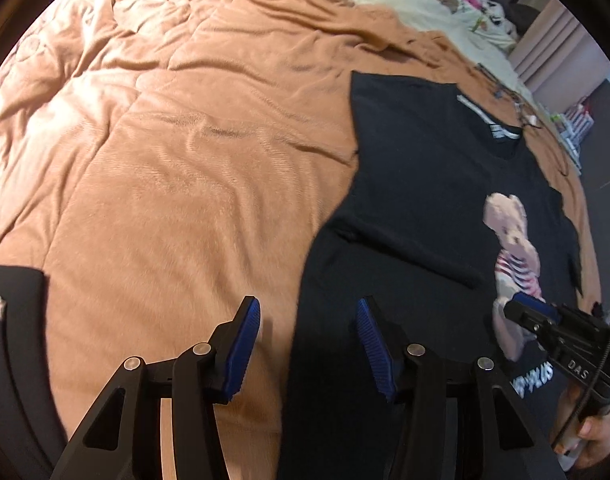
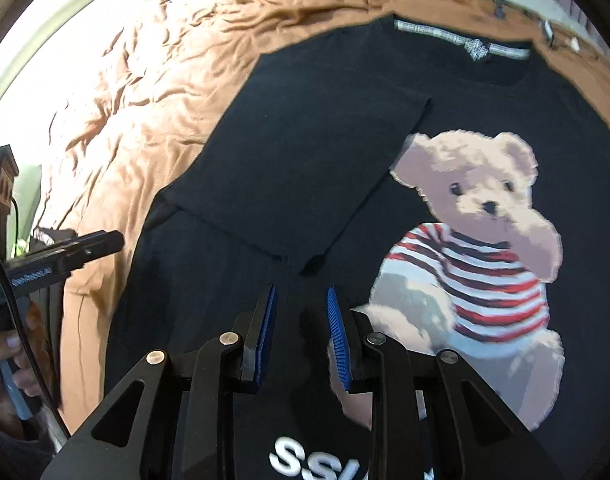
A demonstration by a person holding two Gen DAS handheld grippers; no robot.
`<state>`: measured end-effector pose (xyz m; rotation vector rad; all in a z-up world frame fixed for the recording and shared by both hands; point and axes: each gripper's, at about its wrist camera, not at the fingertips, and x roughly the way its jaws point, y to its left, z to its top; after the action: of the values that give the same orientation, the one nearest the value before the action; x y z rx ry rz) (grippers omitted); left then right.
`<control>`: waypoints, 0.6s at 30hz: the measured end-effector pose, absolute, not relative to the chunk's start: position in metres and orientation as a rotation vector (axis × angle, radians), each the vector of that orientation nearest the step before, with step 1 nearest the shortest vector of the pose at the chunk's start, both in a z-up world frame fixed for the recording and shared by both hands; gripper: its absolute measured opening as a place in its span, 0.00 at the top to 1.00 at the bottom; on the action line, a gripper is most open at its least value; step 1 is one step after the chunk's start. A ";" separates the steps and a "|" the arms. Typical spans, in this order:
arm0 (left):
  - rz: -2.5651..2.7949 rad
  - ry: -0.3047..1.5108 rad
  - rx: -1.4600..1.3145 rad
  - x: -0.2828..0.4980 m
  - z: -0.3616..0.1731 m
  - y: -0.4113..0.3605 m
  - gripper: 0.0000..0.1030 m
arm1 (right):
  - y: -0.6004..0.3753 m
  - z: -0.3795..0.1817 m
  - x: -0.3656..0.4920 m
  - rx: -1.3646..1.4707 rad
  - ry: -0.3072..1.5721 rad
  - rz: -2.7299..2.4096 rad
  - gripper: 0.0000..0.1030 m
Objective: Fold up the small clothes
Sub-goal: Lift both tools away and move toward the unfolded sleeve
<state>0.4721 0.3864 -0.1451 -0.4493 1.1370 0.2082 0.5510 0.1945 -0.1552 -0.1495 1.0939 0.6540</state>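
left gripper (image 1: 308,344): my jaws wide apart, holding nothing
right gripper (image 2: 301,334): my jaws parted, narrower gap, nothing between
left hand (image 2: 13,364): wraps my left handle
right hand (image 1: 593,428): grips my right handle

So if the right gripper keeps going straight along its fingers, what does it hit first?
Most likely the black T-shirt itself: the open right gripper points at the hem of the sleeve folded over the shirt's body, just left of the bear print. Nothing else lies between, though height above the cloth is unclear.
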 end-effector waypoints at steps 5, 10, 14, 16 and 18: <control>0.189 1.105 -0.440 0.455 -0.124 0.370 0.47 | 0.165 -0.135 0.529 -0.096 1.093 0.614 0.77; 0.180 1.056 -0.425 0.431 -0.101 0.352 0.34 | 0.132 -0.108 0.503 -0.058 1.047 0.604 0.77; 0.172 1.017 -0.440 0.413 -0.084 0.342 0.24 | 0.108 -0.090 0.479 -0.065 1.026 0.608 0.77; 0.179 0.998 -0.433 0.403 -0.076 0.335 0.11 | 0.099 -0.080 0.466 -0.066 1.016 0.602 0.76; 0.178 0.980 -0.418 0.396 -0.068 0.329 0.05 | 0.091 -0.068 0.453 -0.085 0.981 0.579 0.51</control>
<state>0.3957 0.3287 -0.0676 -0.4181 0.9800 0.1782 0.4532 0.0905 -0.0680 -0.0853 0.9811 0.5786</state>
